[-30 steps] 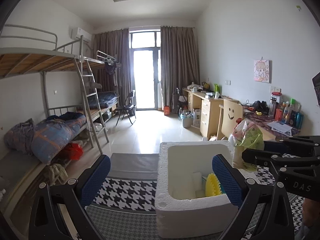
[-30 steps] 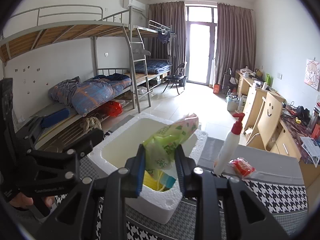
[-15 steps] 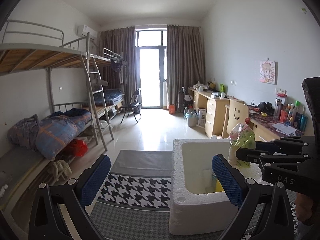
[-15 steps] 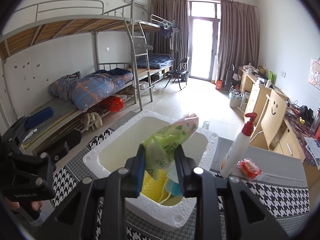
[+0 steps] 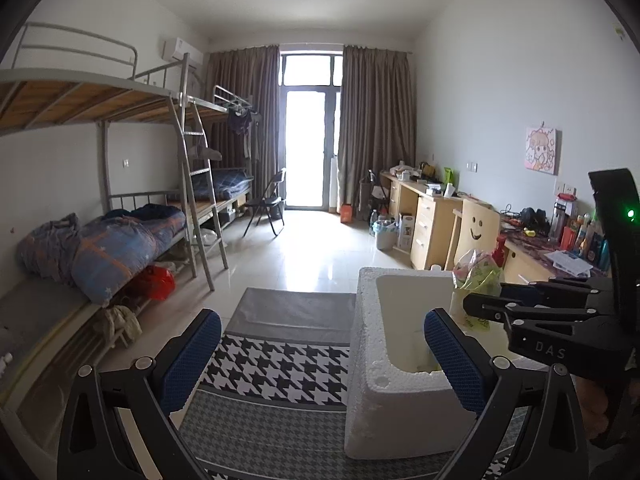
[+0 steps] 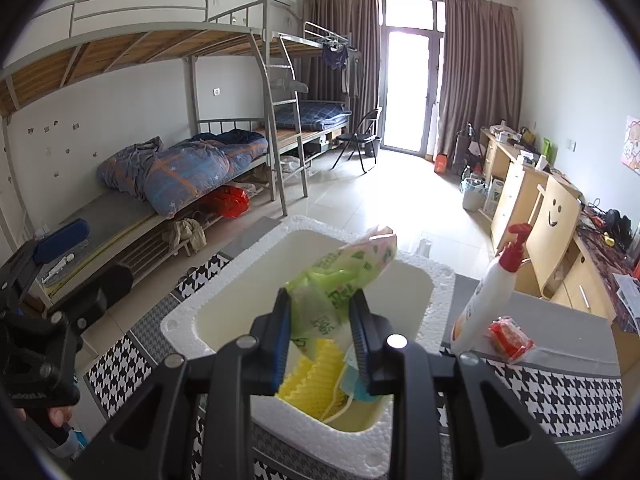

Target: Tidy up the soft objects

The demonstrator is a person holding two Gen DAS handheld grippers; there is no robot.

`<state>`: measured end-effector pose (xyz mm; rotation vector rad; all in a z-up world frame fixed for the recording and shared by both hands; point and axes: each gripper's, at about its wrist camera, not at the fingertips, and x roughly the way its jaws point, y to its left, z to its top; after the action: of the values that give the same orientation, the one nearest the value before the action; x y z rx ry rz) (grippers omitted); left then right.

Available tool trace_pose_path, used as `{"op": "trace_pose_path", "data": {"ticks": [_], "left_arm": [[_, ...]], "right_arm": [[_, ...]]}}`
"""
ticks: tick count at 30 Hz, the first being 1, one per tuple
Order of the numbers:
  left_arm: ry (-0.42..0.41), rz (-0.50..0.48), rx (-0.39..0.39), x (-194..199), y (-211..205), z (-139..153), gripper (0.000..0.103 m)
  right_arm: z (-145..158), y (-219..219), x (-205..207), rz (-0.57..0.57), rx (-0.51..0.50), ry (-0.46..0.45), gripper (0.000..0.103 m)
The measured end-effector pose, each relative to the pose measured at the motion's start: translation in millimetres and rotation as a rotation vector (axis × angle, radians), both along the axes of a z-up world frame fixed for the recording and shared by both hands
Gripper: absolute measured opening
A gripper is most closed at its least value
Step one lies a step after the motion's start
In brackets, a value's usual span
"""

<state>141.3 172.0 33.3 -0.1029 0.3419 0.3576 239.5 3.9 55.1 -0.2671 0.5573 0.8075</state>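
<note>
My right gripper (image 6: pixel 320 332) is shut on a green and white soft tissue pack (image 6: pixel 340 280) and holds it over the open white foam box (image 6: pixel 440 280). In the box lie a yellow ridged sponge (image 6: pixel 308 380) and a blue face mask (image 6: pixel 352 380). In the left wrist view the foam box (image 5: pixel 384 396) stands at the right, with the right gripper (image 5: pixel 476 304) and the pack (image 5: pixel 476 272) above its far side. My left gripper (image 5: pixel 320 356) is open and empty, left of the box.
A white pump bottle with a red top (image 6: pixel 492 292) and a red packet (image 6: pixel 510 338) stand on the houndstooth cloth (image 6: pixel 560 392) right of the box. Bunk beds (image 5: pixel 100 240) line the left wall, desks (image 5: pixel 432 216) the right.
My left gripper has swung to the left, so the foam box has slid to the right of its view. My right gripper has moved further over the box with the pack.
</note>
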Motion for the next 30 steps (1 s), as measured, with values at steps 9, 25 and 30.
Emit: {"op": "trace_pose_path", "data": {"ticks": [9, 25, 30], "left_arm": [[0.003, 0.009, 0.009, -3.5, -0.4, 1.6, 0.102], [-0.002, -0.042, 0.026, -1.8, -18.7, 7.8, 0.102], [-0.01, -0.057, 0.032, -4.7, -26.6, 12.1, 0.102]], "right_arm": [[-5.5, 6.4, -2.9, 0.014, -0.033, -0.015, 0.074], [2.7, -14.2, -14.2, 0.002, 0.005, -0.023, 0.074], [8.8, -25.0, -17.1, -0.012, 0.026, -0.032, 0.075]]}}
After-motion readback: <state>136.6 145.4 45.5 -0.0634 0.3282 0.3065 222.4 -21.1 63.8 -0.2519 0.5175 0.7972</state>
